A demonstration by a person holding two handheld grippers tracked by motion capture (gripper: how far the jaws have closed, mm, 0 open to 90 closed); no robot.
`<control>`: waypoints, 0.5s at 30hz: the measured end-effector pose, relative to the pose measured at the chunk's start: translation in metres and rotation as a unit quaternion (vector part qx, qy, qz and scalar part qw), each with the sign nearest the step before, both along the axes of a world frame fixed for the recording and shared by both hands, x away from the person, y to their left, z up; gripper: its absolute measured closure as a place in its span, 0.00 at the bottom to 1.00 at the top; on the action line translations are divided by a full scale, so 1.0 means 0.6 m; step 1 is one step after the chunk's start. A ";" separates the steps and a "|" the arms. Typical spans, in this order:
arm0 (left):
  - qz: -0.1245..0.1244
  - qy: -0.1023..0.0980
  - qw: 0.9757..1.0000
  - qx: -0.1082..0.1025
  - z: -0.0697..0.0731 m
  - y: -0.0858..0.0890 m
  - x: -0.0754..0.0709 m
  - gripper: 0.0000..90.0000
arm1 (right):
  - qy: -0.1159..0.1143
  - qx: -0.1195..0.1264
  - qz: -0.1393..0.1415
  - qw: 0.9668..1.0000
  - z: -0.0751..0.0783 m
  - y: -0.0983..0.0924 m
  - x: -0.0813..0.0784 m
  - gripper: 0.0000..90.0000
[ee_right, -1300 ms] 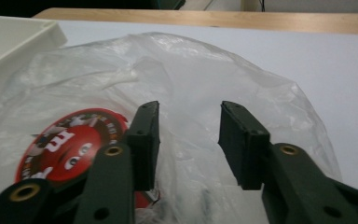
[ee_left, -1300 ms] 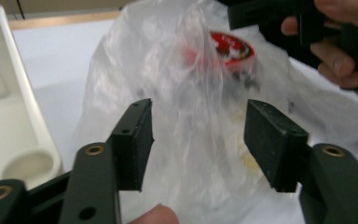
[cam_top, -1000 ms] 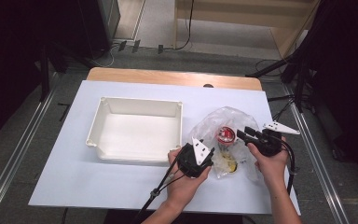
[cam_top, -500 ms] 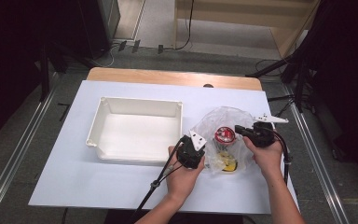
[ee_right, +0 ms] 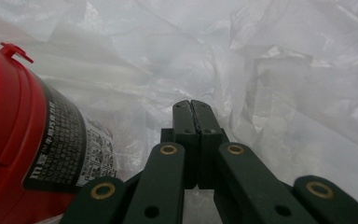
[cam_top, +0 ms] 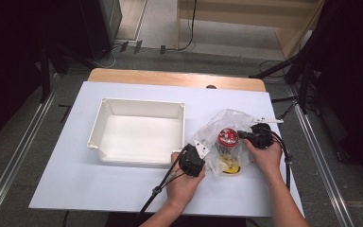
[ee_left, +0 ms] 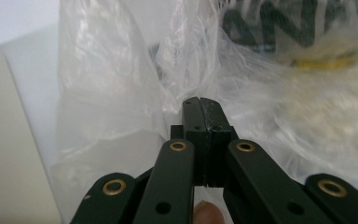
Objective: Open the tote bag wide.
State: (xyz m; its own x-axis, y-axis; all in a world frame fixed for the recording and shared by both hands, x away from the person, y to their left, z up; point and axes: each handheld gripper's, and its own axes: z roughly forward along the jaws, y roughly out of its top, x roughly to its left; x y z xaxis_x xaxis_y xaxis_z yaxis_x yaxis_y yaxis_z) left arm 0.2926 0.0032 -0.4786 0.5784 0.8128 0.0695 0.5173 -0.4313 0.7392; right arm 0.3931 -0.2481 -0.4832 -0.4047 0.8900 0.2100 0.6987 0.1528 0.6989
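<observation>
While a white tray [cam_top: 137,135] sat at the left of the table [cam_top: 75,179], the left gripper [cam_top: 196,158] had its jaws pressed together on the near-left edge of a clear plastic bag [cam_top: 227,125]. Inside the bag stood a red-lidded jar [cam_top: 227,138]. At its right, the right gripper [cam_top: 246,136] likewise had its jaws closed, pinching the bag's film.

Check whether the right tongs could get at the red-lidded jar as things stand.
Probably not directly: the right tongs are shut at the plastic bag, and the film lies around the jar right beside them.
</observation>
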 end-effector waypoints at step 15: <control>-0.031 0.024 0.997 -0.062 0.000 0.026 -0.003 0.96 | -0.074 0.060 -0.035 0.995 0.039 -0.016 -0.075 0.94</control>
State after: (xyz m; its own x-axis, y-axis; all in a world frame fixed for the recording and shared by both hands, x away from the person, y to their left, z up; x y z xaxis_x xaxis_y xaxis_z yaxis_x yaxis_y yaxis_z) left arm 0.2910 0.0185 -0.4789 0.6280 0.7760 -0.0589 0.5286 -0.3698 0.7641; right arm 0.3480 -0.2579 -0.4596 -0.3771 0.8894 0.2583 0.5925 0.0173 0.8054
